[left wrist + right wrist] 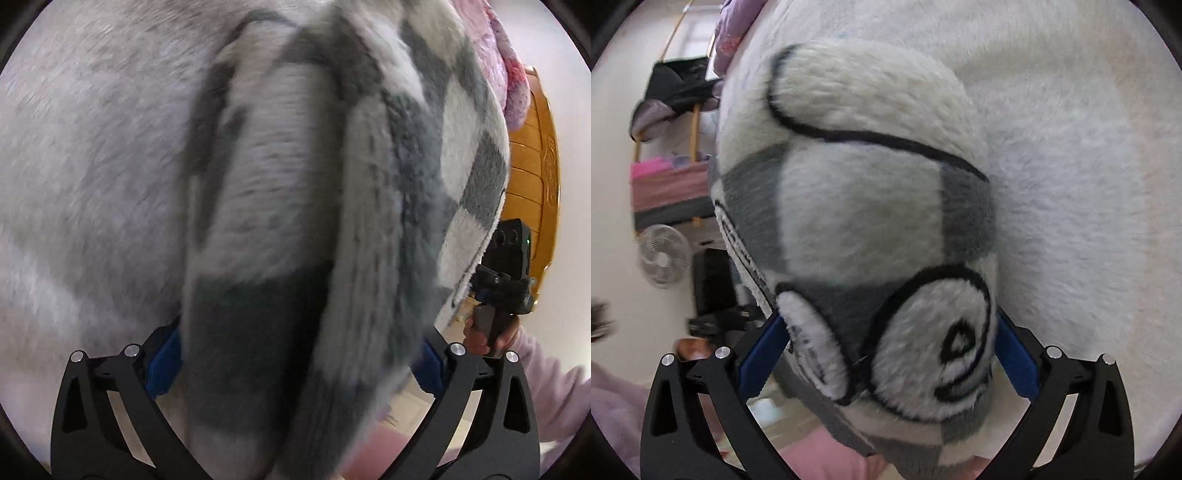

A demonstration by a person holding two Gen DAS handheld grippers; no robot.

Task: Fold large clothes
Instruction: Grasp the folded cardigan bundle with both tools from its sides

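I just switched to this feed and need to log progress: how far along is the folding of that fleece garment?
Done: the grey-and-white checked fleece already lies doubled over itself on the white plush surface.
In hand: a fold sits between the wide jaws of both the left gripper and the right gripper; the left looks released, the right's grip is unclear.
Left: probably further folds; the bundle is still bulky.

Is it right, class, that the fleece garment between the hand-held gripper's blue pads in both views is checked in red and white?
Not quite: the fleece garment is checked in grey and white, not red. The right wrist view shows it best, with black-outlined patches. It does lie between the blue pads in both views.
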